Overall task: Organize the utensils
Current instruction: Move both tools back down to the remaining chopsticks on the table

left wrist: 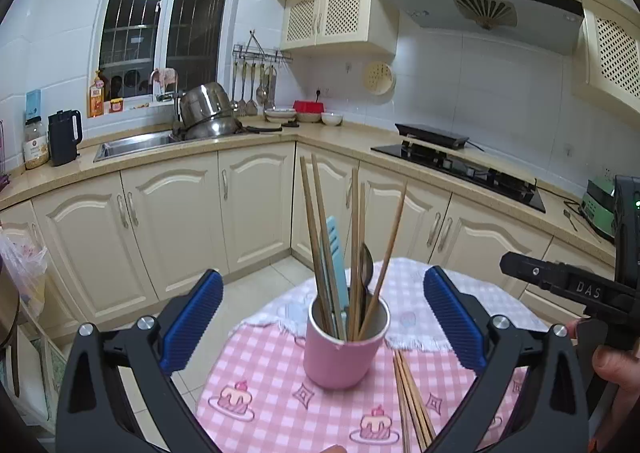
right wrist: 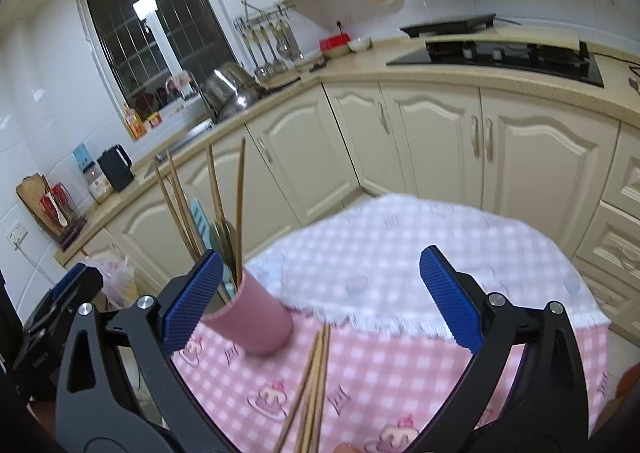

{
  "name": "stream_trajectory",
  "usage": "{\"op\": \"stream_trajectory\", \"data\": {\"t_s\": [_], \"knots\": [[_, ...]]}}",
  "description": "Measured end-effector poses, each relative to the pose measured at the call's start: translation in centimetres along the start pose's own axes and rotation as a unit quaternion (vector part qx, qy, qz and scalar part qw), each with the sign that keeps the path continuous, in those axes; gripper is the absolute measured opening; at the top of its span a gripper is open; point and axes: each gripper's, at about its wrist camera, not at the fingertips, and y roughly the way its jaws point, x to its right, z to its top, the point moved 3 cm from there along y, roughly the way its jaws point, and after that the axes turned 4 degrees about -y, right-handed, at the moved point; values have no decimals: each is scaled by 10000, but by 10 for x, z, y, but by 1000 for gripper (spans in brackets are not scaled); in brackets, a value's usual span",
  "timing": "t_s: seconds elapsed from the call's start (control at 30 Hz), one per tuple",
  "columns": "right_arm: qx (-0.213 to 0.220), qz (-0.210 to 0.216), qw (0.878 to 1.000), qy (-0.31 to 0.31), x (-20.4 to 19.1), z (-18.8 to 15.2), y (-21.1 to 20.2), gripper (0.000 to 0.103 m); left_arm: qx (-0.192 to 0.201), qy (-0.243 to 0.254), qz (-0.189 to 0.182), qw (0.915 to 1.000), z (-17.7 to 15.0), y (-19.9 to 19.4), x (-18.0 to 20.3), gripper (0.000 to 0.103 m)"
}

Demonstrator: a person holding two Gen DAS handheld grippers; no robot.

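A pink cup (left wrist: 341, 349) stands upright on the round table, holding several wooden chopsticks (left wrist: 316, 237), a light blue utensil (left wrist: 336, 253) and a dark metal spoon (left wrist: 366, 265). My left gripper (left wrist: 322, 317) is open, its blue pads apart on either side of the cup and not touching it. A bundle of loose chopsticks (left wrist: 412, 401) lies on the cloth right of the cup. In the right wrist view my right gripper (right wrist: 320, 297) is open and holds nothing; the pink cup (right wrist: 256, 317) sits by its left pad, and the loose chopsticks (right wrist: 312, 385) lie between the fingers, below them.
The pink checked tablecloth (left wrist: 272, 385) covers the small round table, with a white fringed cloth (right wrist: 392, 253) on its far half. The right gripper's body (left wrist: 580, 289) shows at the right of the left view. Cream cabinets (left wrist: 160, 221), a sink (left wrist: 132, 143) and a hob (left wrist: 460, 169) lie beyond.
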Motion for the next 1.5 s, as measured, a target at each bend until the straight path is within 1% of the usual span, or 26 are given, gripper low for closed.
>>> {"op": "stream_trajectory", "data": {"t_s": [0.1,0.23,0.4,0.5,0.67,0.77,0.9,1.23,1.4,1.43,1.5], "knots": [[-216,-26,9997,-82,2,-11,-2,97,-141,16,-7,9999,-10,-3,1,98],[-662,-151,9972,-310,3,-32,3,97,-341,103,12,9994,-23,0,2,98],[-929,-227,9945,-426,8,-49,4,97,-597,138,10,9981,-39,6,5,98],[-1122,-417,9913,-553,10,-57,8,97,-706,168,4,9974,-46,10,8,98],[-1657,-406,9834,-623,12,-75,21,97,-944,302,-11,9951,-59,18,16,98],[-2013,-325,9758,-788,8,-93,31,97,-1169,411,9,9923,-71,25,22,98],[-2397,-393,9646,-1030,1,-117,46,97,-1387,476,2,9892,-85,32,25,98],[-2736,-673,9492,-1399,-7,-150,68,97,-1773,477,73,9830,-109,47,19,98],[-2722,-721,9466,-1573,-11,-152,70,97,-1934,454,60,9800,-118,52,17,98],[-2762,-843,9431,-1651,-13,-155,73,97,-1957,466,60,9795,-119,53,17,98],[-2688,-903,9432,-1732,-15,-155,74,97,-1997,507,46,9785,-122,54,20,98]]}}
